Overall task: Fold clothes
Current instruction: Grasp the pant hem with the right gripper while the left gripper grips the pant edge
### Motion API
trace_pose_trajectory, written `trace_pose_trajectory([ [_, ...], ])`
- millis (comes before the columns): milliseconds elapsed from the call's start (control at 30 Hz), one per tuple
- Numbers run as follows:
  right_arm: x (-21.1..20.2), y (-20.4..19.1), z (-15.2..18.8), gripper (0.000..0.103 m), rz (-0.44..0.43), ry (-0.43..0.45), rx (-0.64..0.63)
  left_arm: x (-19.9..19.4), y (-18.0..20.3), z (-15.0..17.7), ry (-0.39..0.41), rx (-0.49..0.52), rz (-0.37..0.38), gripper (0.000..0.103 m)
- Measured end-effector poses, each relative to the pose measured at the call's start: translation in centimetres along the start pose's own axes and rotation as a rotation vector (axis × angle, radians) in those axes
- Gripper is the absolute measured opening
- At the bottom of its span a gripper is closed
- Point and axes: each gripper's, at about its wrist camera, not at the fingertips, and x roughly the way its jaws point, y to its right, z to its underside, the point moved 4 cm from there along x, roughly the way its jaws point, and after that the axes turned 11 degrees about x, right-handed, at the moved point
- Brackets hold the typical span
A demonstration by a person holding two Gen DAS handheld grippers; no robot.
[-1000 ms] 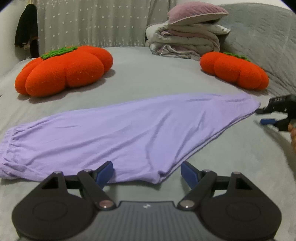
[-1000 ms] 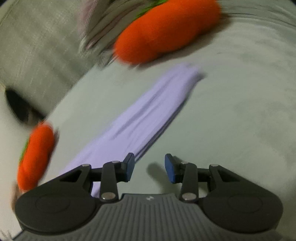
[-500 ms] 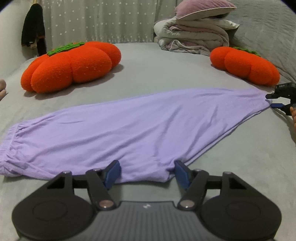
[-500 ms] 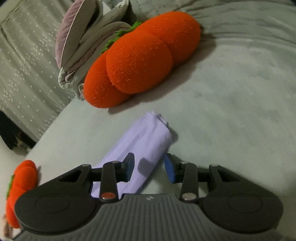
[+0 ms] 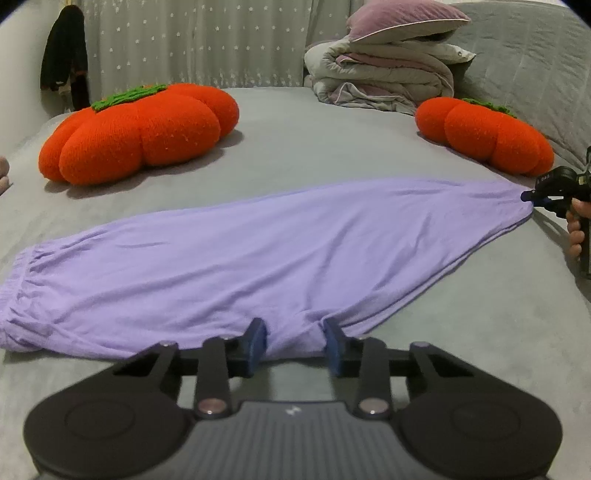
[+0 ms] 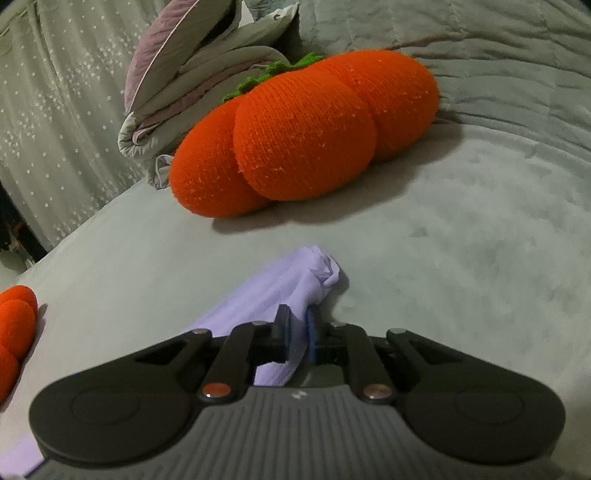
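Left gripper [image 5: 293, 343] is down at the near edge of the trousers [image 5: 258, 258], its jaws just closing in, blue pads either side of a bunched fold of lilac cloth and pinching it. Over on the right, the right gripper [image 6: 298, 328] has just been closing too, and its jaws are nearly together with the leg cuff [image 6: 317, 269] clamped between them; the cuff's tip puffs out past the pads. From the left wrist view that same gripper shows at the far right edge [image 5: 535, 195], a hand [image 5: 576, 229] wrapped on its handle, nipping the narrow end of the trousers.

The trousers lie flat and stretched across the grey bed [image 5: 314, 147], elastic waistband [image 5: 18, 280] to the left, leg tapering off to the right.

Beyond them, a big orange pumpkin cushion [image 5: 140, 133] sits on the left, a second one [image 5: 487, 136] on the right, close to the cuff. Behind that, a folded quilt stack [image 5: 384, 81] with a mauve pillow [image 5: 402, 20] on top. A starred curtain [image 5: 184, 40] hangs at the back, dark clothing [image 5: 62, 74] beside it.
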Motion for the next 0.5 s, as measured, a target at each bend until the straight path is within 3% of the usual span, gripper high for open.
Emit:
trace_pose_trajectory([
  [133, -0.4, -0.9, -0.2, 0.009, 0.004, 0.019, -0.034, -0.2, -0.2, 0.0, -0.008, -0.015, 0.015, 0.017],
  [500, -2.1, -3.2, -1.3, 0.009, -0.031, 0.088, -0.072, -0.2, -0.2, 0.1, -0.018, -0.027, 0.019, 0.016],
])
